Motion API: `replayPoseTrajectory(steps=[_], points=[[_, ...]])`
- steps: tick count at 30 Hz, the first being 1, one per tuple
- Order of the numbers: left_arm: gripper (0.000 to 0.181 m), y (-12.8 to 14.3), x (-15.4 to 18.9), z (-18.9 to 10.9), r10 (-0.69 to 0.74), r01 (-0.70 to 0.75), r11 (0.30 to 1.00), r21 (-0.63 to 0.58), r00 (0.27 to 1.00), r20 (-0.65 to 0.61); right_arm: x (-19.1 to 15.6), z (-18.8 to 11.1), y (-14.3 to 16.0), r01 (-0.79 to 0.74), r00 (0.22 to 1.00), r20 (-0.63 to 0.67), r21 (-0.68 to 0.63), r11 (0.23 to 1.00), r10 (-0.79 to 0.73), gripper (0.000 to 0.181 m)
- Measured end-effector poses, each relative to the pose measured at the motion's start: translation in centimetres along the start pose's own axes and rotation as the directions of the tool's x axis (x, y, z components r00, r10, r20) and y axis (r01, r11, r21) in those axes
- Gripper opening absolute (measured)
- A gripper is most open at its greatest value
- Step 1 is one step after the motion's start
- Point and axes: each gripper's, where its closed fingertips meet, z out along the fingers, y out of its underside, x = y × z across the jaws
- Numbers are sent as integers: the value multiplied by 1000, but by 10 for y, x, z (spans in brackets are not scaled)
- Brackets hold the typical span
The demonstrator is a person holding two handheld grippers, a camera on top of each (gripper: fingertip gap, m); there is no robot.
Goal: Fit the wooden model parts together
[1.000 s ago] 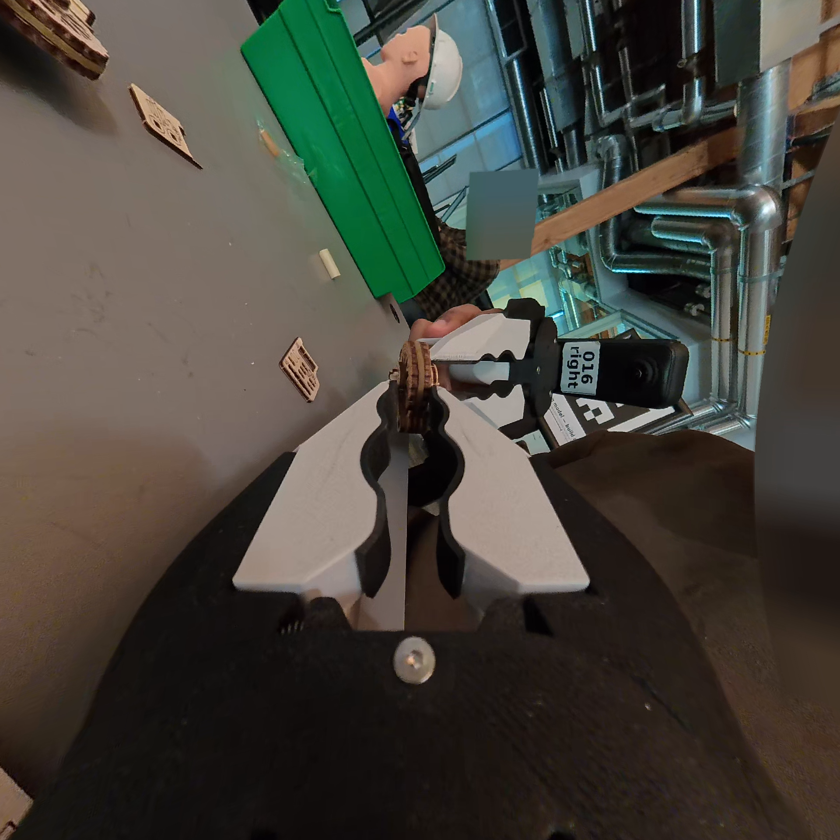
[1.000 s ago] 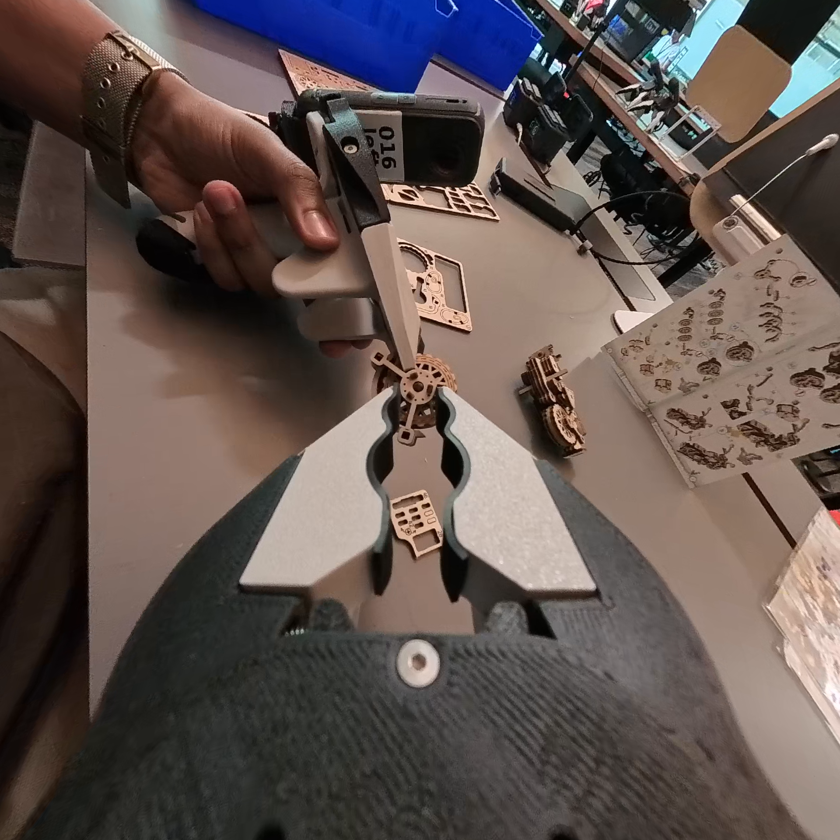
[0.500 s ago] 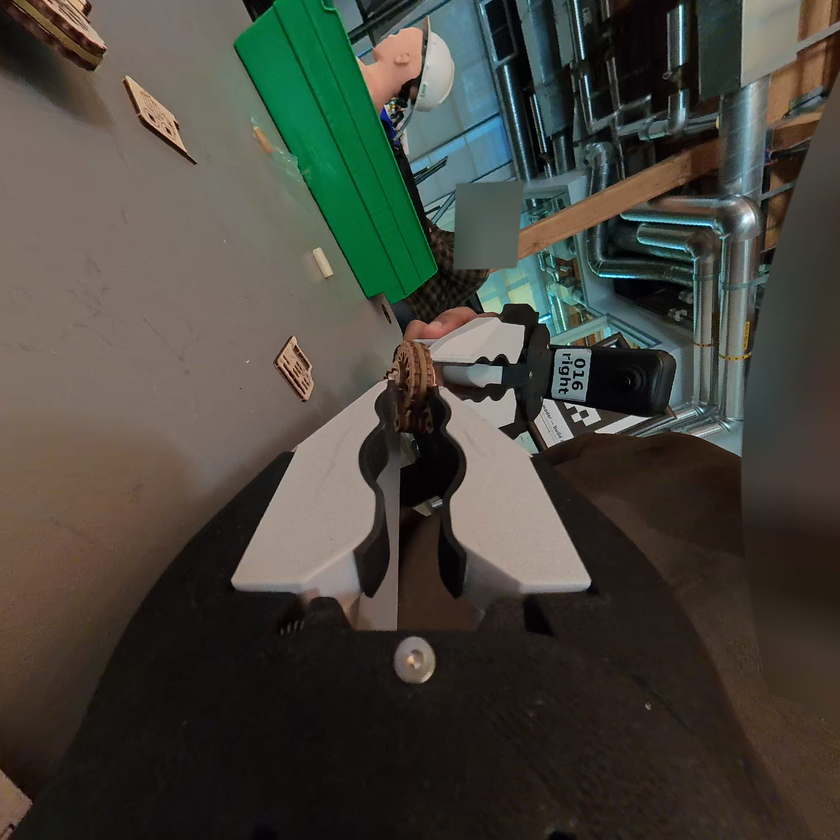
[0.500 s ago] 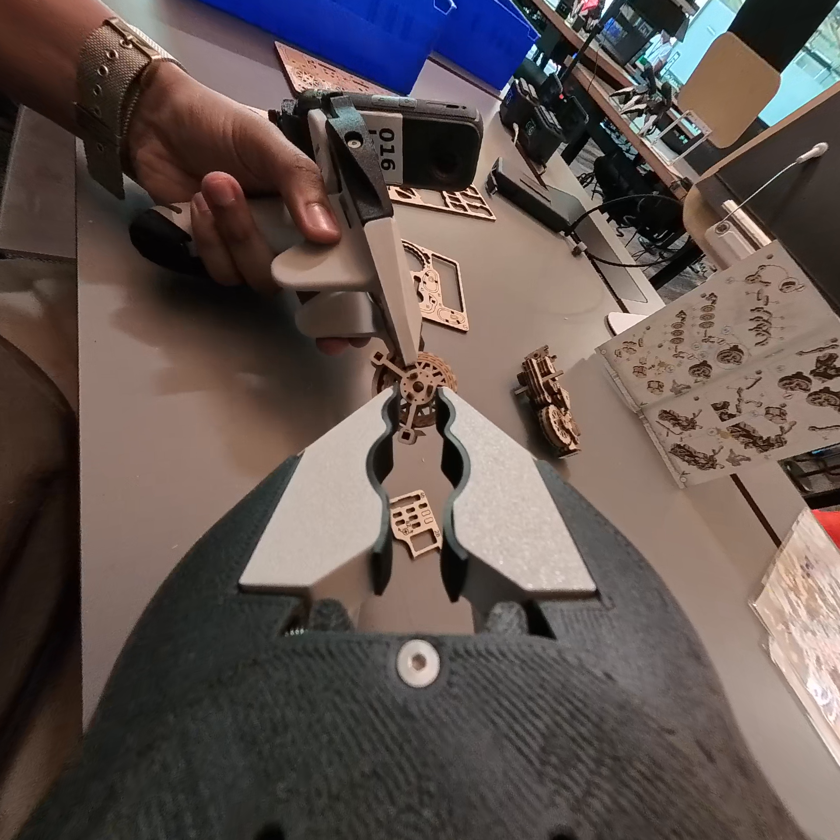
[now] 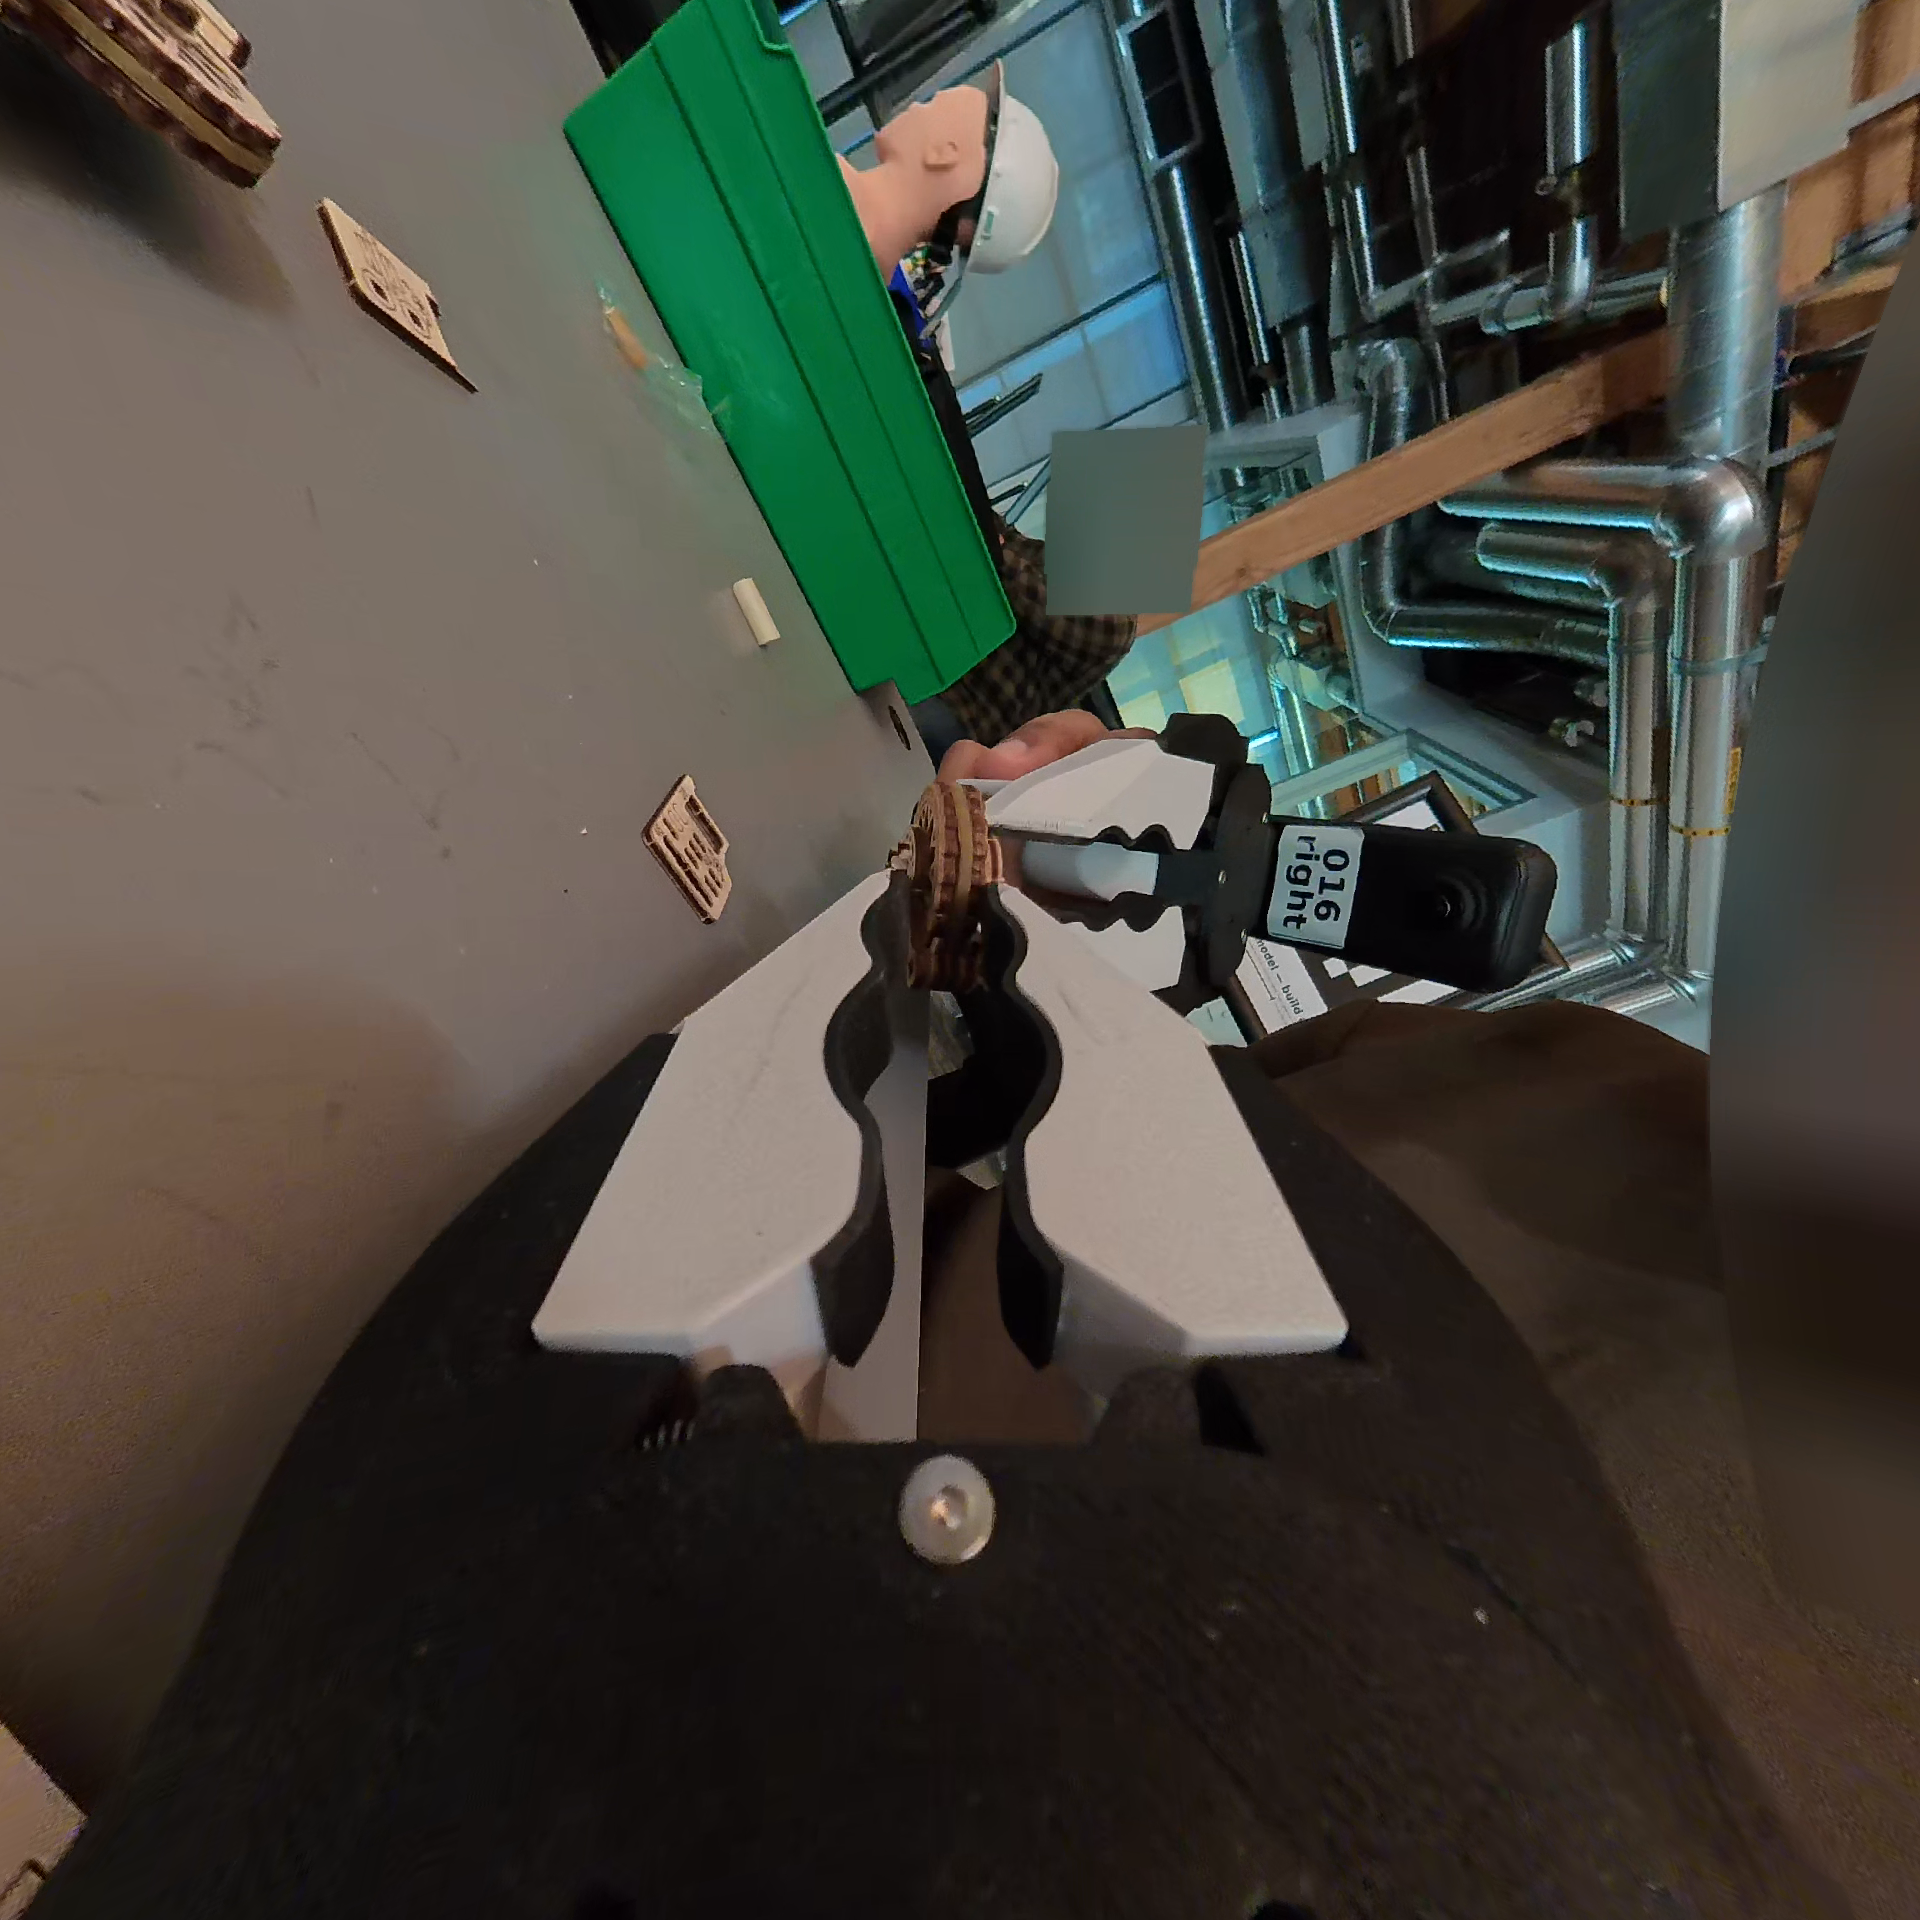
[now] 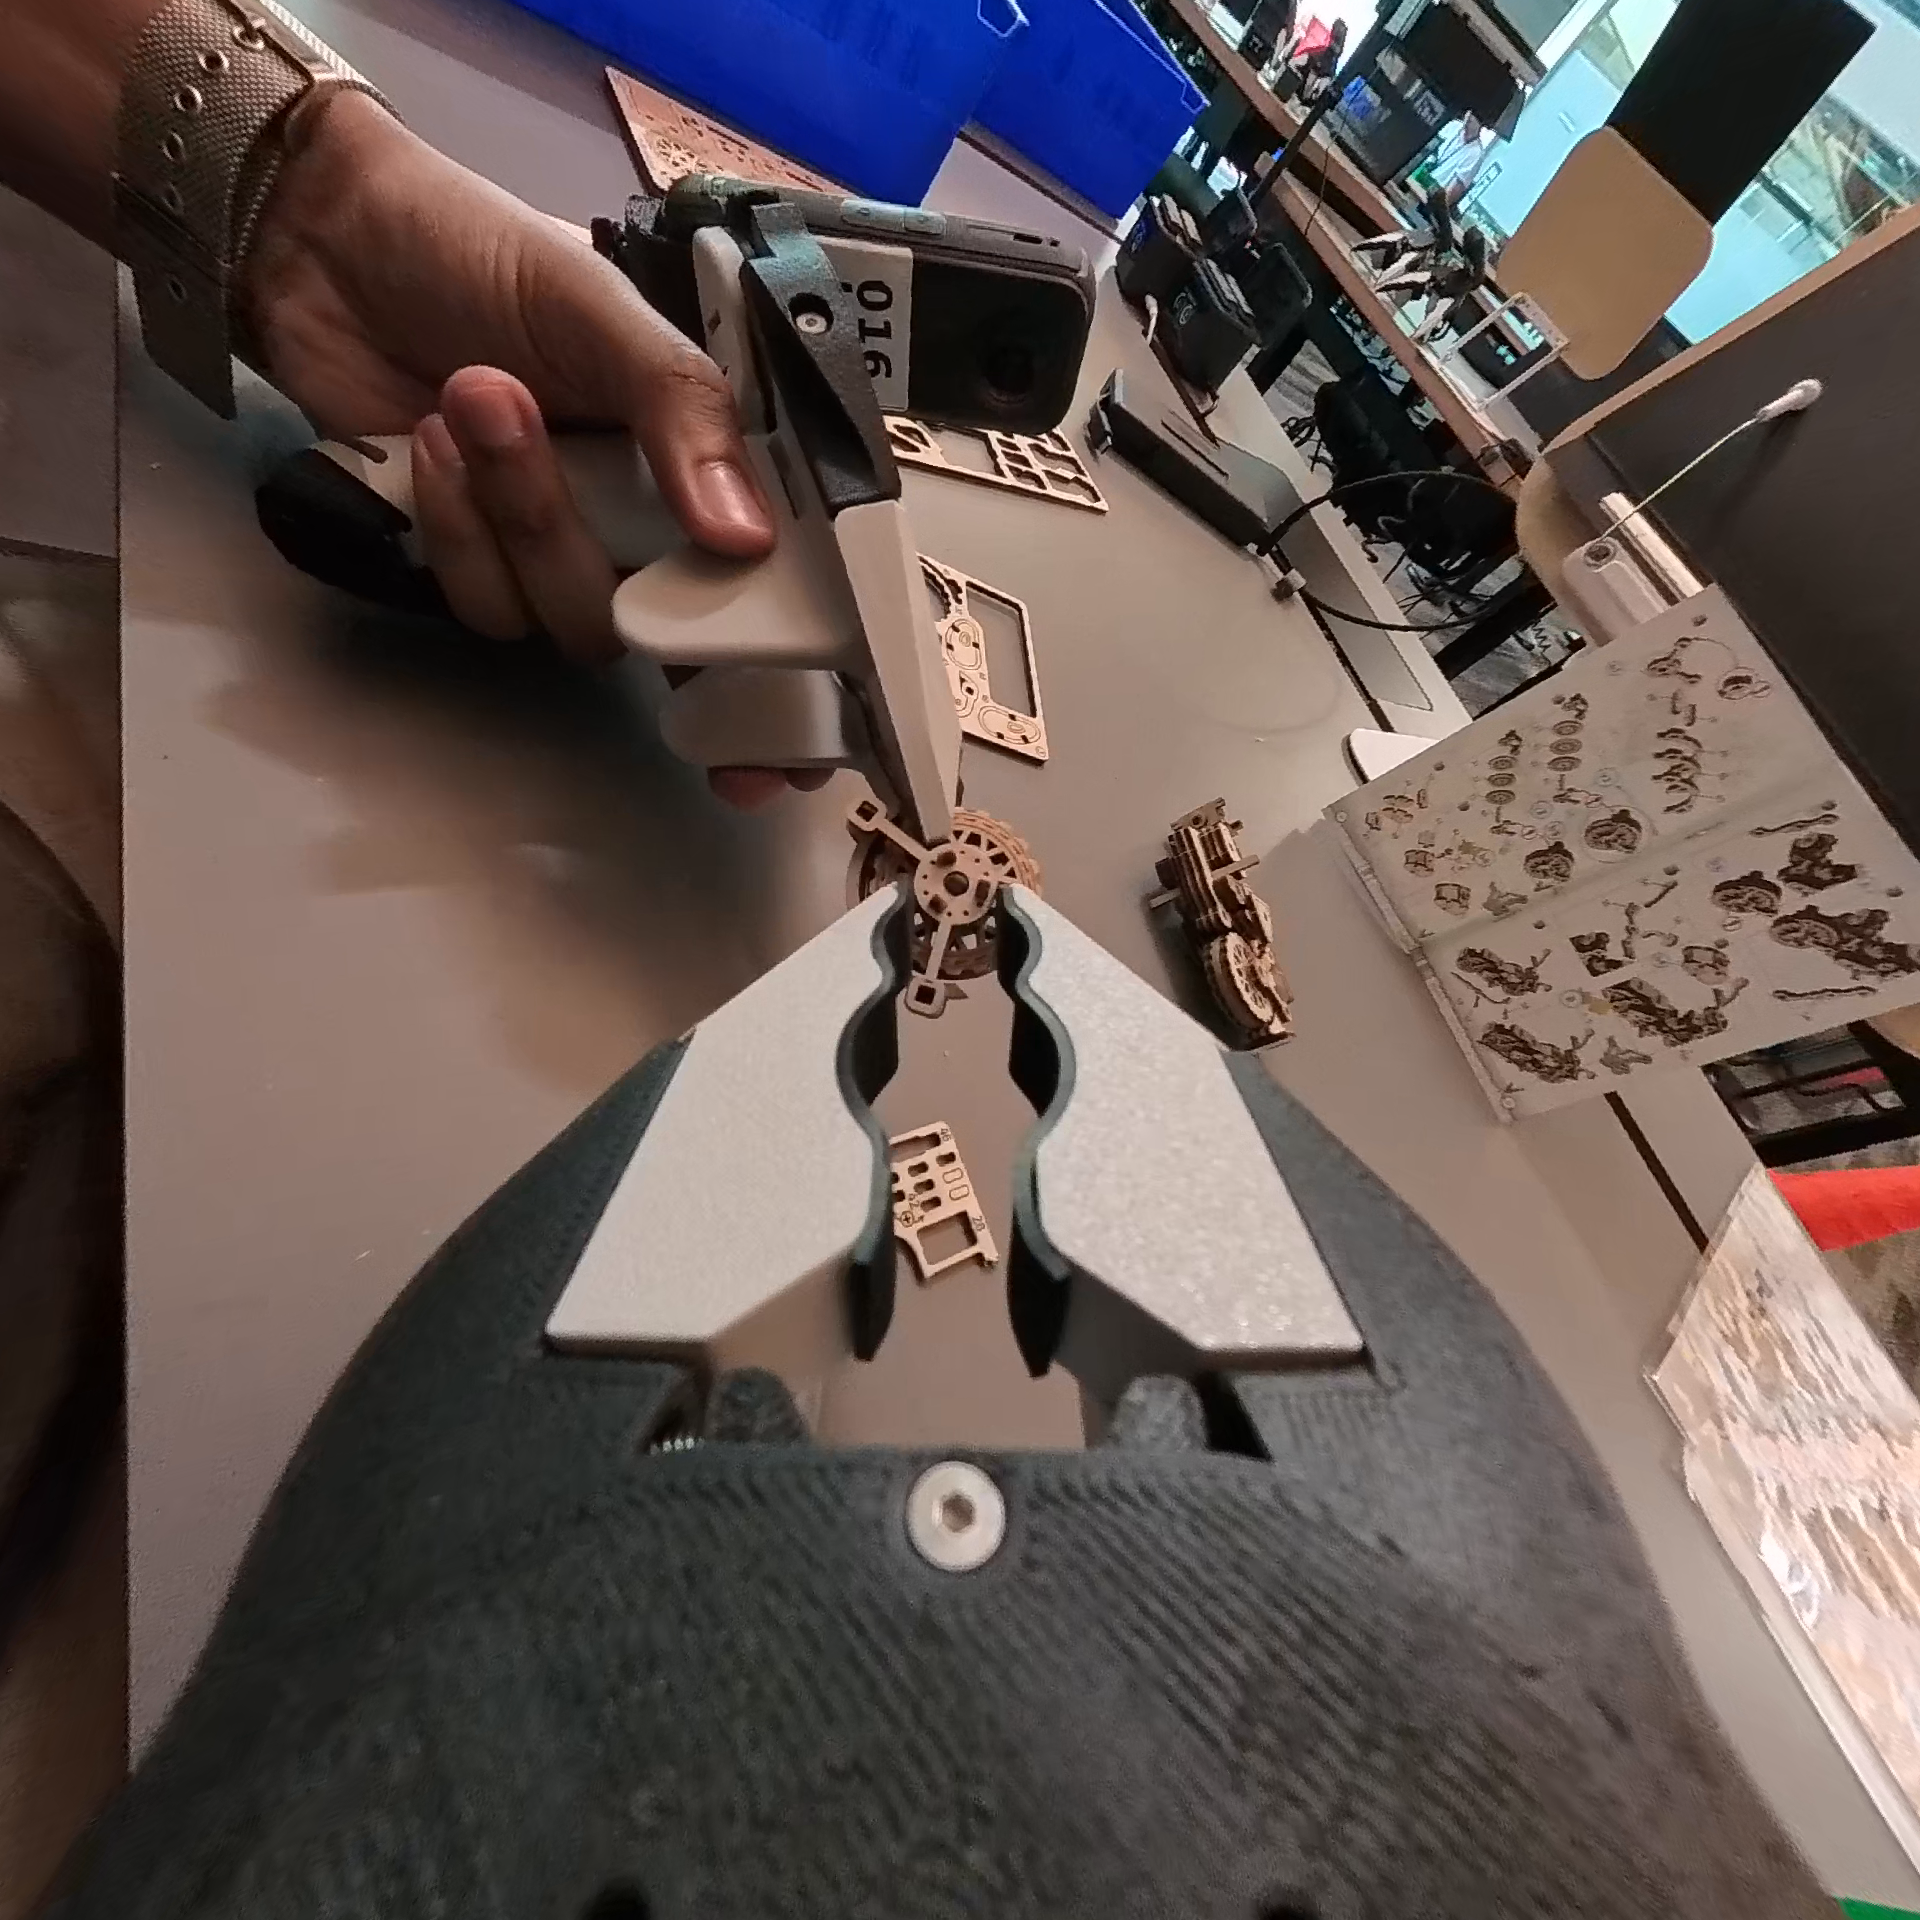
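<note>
A small wooden wheel assembly (image 6: 961, 899) of stacked gear discs with a spoked front piece is held above the grey table (image 6: 416, 935). My right gripper (image 6: 951, 914) is shut on it from below. My left gripper (image 6: 930, 816) comes down from above, and its fingertips meet the same assembly. In the left wrist view the assembly (image 5: 951, 894) shows edge-on between the fingertips of my left gripper (image 5: 940, 899), which is shut on it. My right gripper (image 5: 1003, 842) reaches its side from the right.
A small wooden fret (image 6: 940, 1205) lies on the table under the right gripper. A built wooden model (image 6: 1226, 935), an instruction sheet (image 6: 1642, 862) and cut-out wooden sheets (image 6: 987, 675) lie beyond. Blue bins (image 6: 831, 83) stand at the back. A green bin (image 5: 790, 343) stands on the table's edge. The grippers are tip to tip, or close to it. The small wooden fret (image 6: 940, 1205) sits 8 cm or so from the ends of my left fingers.
Both grippers keep their hold on the wheel assembly. The left gripper's body has tilted slightly and sits a little nearer in the right wrist view.
</note>
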Motion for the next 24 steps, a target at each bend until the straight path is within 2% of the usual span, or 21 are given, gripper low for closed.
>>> replayPoseTrajectory(steps=[11,18,21,24], points=[[11,-3,1,-1,-21,22,1000,21,1000,-13,2,0,-2,-5,1000,-11,12,1000,5,14],[10,-9,1,-4,-51,52,997,56,998,-33,4,-3,-6,-48,999,-2,46,998,48,21],[11,-12,4,-6,-62,66,995,76,996,-56,14,-9,-14,-187,982,16,117,975,186,22],[11,-17,8,-8,-71,81,991,103,993,-92,34,-20,-19,-438,899,82,209,874,430,19]])
